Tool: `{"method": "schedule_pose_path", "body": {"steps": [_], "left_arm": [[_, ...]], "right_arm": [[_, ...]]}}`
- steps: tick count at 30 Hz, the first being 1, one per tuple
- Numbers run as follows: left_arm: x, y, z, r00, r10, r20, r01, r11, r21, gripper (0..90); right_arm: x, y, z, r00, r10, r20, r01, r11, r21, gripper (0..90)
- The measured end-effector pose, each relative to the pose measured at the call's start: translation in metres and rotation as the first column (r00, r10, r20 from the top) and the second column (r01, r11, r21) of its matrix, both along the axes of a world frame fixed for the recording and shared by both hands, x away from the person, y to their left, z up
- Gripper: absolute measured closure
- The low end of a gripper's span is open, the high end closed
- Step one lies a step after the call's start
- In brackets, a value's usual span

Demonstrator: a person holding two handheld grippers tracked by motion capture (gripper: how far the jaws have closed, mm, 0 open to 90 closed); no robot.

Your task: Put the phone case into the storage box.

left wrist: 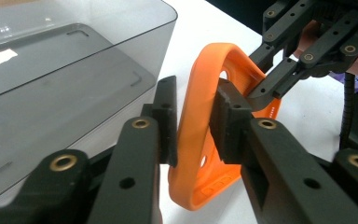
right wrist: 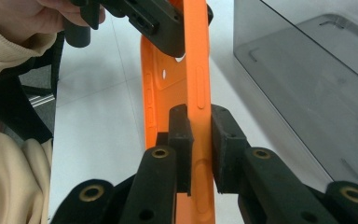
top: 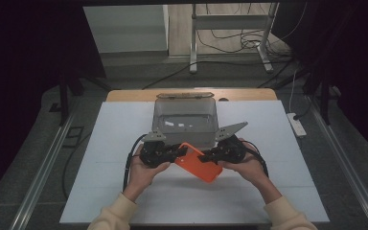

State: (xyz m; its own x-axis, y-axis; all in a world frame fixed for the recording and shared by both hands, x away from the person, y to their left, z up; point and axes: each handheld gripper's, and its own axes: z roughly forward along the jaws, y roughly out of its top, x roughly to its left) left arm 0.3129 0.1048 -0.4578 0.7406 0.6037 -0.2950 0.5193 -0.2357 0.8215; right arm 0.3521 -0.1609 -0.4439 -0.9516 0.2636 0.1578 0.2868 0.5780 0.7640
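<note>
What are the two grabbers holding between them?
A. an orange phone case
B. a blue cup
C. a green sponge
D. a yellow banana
A: the left gripper and the right gripper each pinch an edge of the orange phone case, holding it in front of the grey plastic box.

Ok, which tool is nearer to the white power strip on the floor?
Right. The right tool grips the orange phone case at the end towards the power strip, which lies beyond the table's right edge; the left tool grips the case's other end, further left.
</note>
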Motion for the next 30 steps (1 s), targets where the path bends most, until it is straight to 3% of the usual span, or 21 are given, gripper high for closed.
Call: {"method": "schedule_pose_path", "body": {"steps": [3, 5, 7, 16, 30], "left_arm": [[0.0004, 0.0001, -0.0002, 1.0000, -0.003, -0.004, 0.003, 1.0000, 0.001, 67.8], [0.0003, -0.0018, -0.0008, 1.0000, 0.006, -0.003, -0.006, 0.9999, 0.012, 54.5], [0.0006, -0.0024, -0.0011, 1.0000, 0.003, -0.005, -0.003, 0.9998, 0.017, 47.9], [0.0008, -0.0001, -0.0001, 0.9995, 0.030, -0.006, -0.030, 0.9994, 0.018, 25.7], [-0.0071, 0.0065, 0.0044, 0.9985, 0.046, 0.028, -0.048, 0.9971, 0.059, 18.9]], "right_arm": [[-0.0011, 0.0006, 0.0011, 1.0000, 0.002, -0.005, -0.002, 1.0000, 0.008, 80.2], [-0.0026, 0.0016, 0.0031, 1.0000, 0.005, 0.005, -0.005, 1.0000, 0.004, 80.3], [-0.0033, 0.0022, 0.0037, 0.9999, 0.006, 0.012, -0.006, 1.0000, 0.001, 80.3], [-0.0039, 0.0016, 0.0044, 0.9997, 0.000, 0.024, 0.001, 0.9999, -0.010, 80.4], [-0.0042, -0.0003, 0.0059, 0.9993, -0.011, 0.035, 0.012, 0.9997, -0.021, 80.3]]}}
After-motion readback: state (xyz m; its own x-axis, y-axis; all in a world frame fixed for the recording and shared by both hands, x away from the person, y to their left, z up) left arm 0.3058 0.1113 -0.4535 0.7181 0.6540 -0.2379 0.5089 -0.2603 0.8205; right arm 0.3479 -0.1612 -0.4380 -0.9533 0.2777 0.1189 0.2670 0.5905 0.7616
